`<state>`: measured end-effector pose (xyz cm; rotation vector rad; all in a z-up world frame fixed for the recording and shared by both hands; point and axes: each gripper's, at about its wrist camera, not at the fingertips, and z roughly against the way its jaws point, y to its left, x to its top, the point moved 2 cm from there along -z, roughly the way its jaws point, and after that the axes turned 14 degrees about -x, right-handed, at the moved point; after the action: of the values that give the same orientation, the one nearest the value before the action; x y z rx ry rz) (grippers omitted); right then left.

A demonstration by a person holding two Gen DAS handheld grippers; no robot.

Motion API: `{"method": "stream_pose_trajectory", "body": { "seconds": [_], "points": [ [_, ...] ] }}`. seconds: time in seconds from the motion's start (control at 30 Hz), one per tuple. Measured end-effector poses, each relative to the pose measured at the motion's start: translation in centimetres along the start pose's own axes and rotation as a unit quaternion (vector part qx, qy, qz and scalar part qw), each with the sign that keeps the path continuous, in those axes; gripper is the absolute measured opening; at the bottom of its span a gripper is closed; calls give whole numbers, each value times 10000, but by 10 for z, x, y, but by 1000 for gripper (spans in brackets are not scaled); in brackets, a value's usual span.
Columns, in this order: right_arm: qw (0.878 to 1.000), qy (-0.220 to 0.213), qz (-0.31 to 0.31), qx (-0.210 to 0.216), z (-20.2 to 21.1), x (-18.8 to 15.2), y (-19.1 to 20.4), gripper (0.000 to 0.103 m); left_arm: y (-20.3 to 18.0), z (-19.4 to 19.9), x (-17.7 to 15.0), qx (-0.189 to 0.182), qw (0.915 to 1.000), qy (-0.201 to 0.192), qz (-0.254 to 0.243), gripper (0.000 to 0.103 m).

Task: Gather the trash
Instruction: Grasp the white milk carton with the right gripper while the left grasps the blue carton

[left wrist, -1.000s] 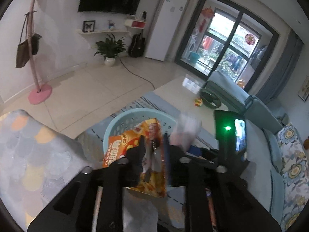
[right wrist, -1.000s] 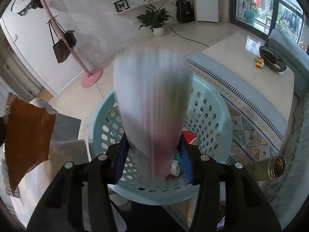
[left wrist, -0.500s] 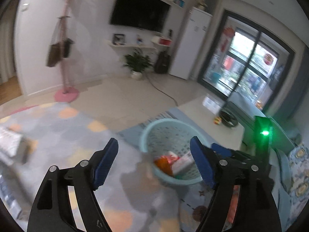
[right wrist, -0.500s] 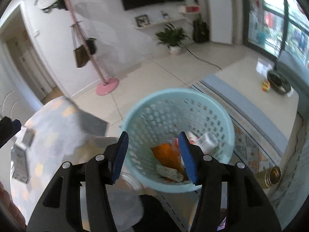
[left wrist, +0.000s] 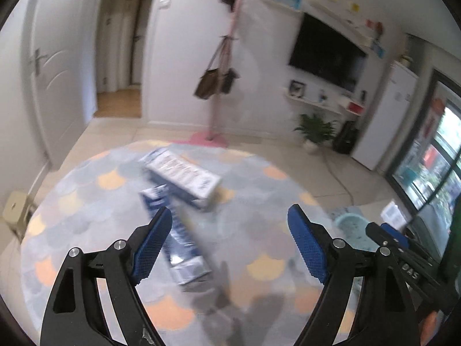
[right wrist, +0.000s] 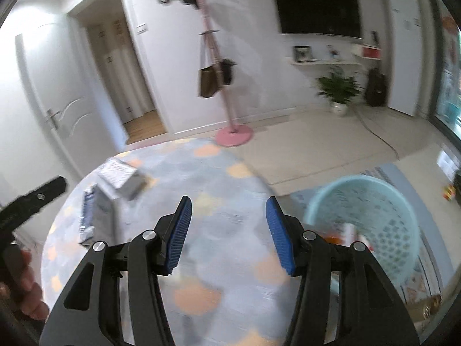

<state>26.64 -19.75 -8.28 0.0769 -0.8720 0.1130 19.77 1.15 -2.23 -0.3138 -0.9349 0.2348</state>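
My left gripper (left wrist: 230, 240) is open and empty above a round table with a grey and orange scale-pattern cloth (left wrist: 86, 201). Two blue and white cartons lie on it: one long box (left wrist: 183, 180) further back, one (left wrist: 175, 242) just ahead of the left finger. My right gripper (right wrist: 227, 230) is open and empty over the same table (right wrist: 216, 178); the cartons (right wrist: 121, 180) lie to its left. The light blue perforated basket (right wrist: 366, 225) stands on the floor to the right with wrappers inside. It also shows in the left wrist view (left wrist: 350, 225).
A pink coat stand (right wrist: 227, 109) with hanging bags stands beyond the table. A potted plant (right wrist: 338, 92), a wall TV (right wrist: 317, 8) and shelves are at the far wall. A patterned rug (right wrist: 386, 173) lies under the basket. The other gripper (right wrist: 31, 199) shows at left.
Both grippers let their wrappers drop into the basket, opened, and swung left from the basket to the table with the cartons.
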Motion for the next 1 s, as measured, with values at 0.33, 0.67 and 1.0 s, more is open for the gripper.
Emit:
{"method": "stream_pose_trajectory", "body": {
  "seconds": [0.33,0.67,1.0],
  "points": [
    [9950,-55,812,583,-24,15,83,50,45,-31,-15,420,9960,393,688,80],
    [9810,177,1649,1012,-81,27,151,53,84,-61,-29,36,9884,922,1204,41],
    [9607,303,2480,1213,-122,24,219,80,128,-23,-32,-192,9866,928,1328,37]
  ]
}}
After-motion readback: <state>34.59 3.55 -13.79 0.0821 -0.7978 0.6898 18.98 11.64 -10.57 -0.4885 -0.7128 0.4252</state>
